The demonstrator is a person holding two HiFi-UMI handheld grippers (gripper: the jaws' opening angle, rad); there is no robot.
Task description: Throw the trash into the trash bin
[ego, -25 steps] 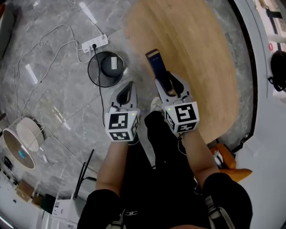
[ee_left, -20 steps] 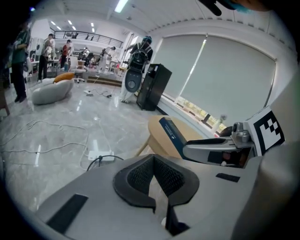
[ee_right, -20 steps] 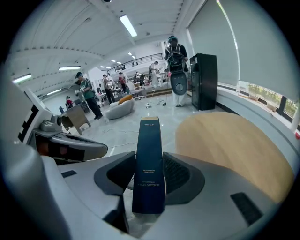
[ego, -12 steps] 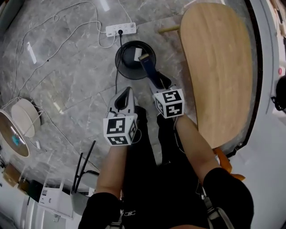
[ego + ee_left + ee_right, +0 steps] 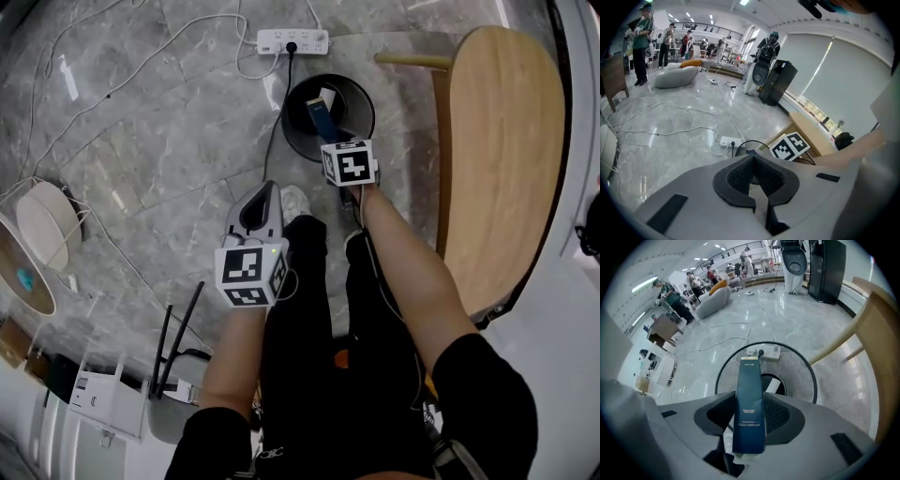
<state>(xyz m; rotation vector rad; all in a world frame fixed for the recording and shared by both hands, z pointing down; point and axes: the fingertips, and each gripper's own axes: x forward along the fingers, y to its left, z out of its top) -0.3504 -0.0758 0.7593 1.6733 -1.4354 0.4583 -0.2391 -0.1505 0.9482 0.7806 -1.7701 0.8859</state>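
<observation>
At left, the grey left gripper [image 5: 266,192] hangs over the grey marble floor [image 5: 141,141], jaws together on nothing. Beside it, the right gripper [image 5: 331,141] points steeply down, clamped on a slim dark-blue cardboard box [image 5: 321,116] above the round black wire-mesh trash bin [image 5: 364,94]. A pale wooden table [image 5: 506,159] stands at right.

Head view high, facing steeply down, trash bin [image 5: 362,111] at upper centre, left gripper view low, facing out across the floor [image 5: 670,123], right gripper view close above the bin, facing into it, power strip [image 5: 292,41] common to all three.
</observation>
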